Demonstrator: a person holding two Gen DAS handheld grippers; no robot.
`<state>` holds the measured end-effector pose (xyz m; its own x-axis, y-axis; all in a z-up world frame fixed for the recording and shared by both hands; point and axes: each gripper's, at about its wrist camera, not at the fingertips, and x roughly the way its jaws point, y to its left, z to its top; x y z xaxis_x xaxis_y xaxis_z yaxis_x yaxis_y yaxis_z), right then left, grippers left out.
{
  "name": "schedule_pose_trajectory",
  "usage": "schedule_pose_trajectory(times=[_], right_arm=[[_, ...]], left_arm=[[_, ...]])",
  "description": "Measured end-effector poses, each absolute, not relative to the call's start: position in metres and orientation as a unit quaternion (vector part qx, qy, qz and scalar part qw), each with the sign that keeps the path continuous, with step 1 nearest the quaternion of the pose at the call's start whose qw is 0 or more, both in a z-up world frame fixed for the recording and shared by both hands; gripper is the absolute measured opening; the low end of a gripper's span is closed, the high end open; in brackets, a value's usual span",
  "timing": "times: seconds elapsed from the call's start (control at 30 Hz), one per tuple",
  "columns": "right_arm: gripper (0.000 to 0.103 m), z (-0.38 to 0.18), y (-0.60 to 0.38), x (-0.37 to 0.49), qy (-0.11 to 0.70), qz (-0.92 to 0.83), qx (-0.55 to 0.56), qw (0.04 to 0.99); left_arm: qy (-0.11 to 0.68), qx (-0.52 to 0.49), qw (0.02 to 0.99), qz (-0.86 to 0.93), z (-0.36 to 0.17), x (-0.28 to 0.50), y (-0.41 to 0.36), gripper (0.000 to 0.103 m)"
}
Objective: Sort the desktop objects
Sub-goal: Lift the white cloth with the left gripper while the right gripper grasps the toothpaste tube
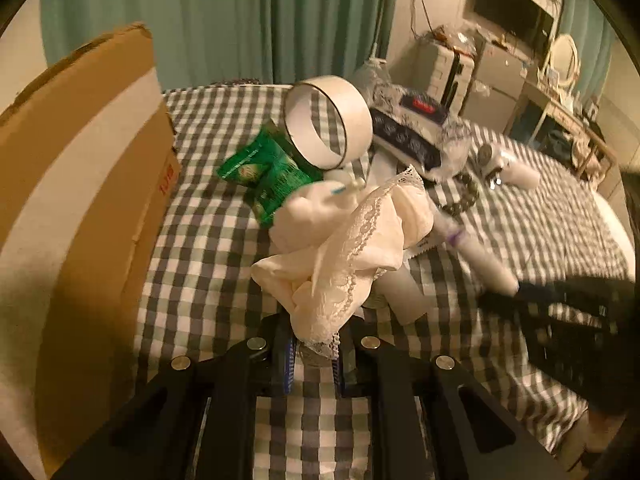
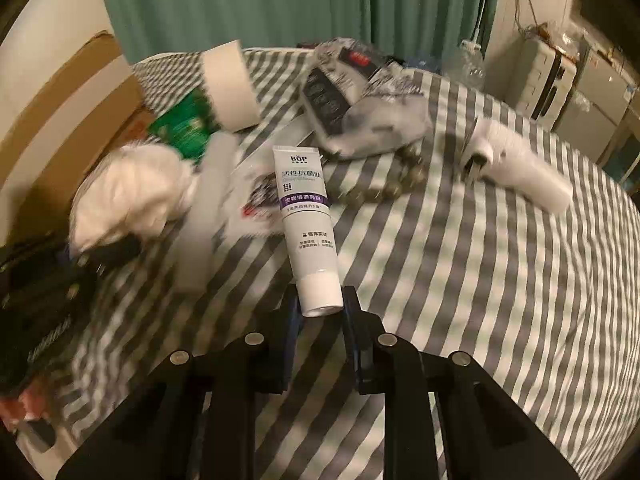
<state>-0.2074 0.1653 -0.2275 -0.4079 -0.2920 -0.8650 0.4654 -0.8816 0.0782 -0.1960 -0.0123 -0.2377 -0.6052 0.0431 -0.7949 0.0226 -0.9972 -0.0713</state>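
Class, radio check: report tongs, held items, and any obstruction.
Left tongs shut on lace cloth. Right tongs shut on toothpaste tube. Tape roll, green packet crowd the cardboard box.
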Motion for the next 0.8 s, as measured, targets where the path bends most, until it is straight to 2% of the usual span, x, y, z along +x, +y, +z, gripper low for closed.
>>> schedule_pose_trajectory(times=[0.13, 0.23, 0.8], right_arm=[[0.02, -0.226, 0.174, -0.179, 0.061, -0.822, 0.517, 0.23], [0.02, -0.222, 0.177, -0.156, 0.071, -0.823, 0.518, 0.221], [0.017, -0.153, 0.182, -0.084, 0.043, -0.853, 0.469, 0.224]], left_arm=[[-0.066, -0.429, 0.012, 0.901, -0.227, -0.186, -0.024, 0.014], [-0.071, -0.422, 0.022, 0.904, -0.219, -0.182, -0.021, 0.014], [-0.058, -0.397, 0.096, 0.911, -0.172, -0.127, 0.0, 0.014]])
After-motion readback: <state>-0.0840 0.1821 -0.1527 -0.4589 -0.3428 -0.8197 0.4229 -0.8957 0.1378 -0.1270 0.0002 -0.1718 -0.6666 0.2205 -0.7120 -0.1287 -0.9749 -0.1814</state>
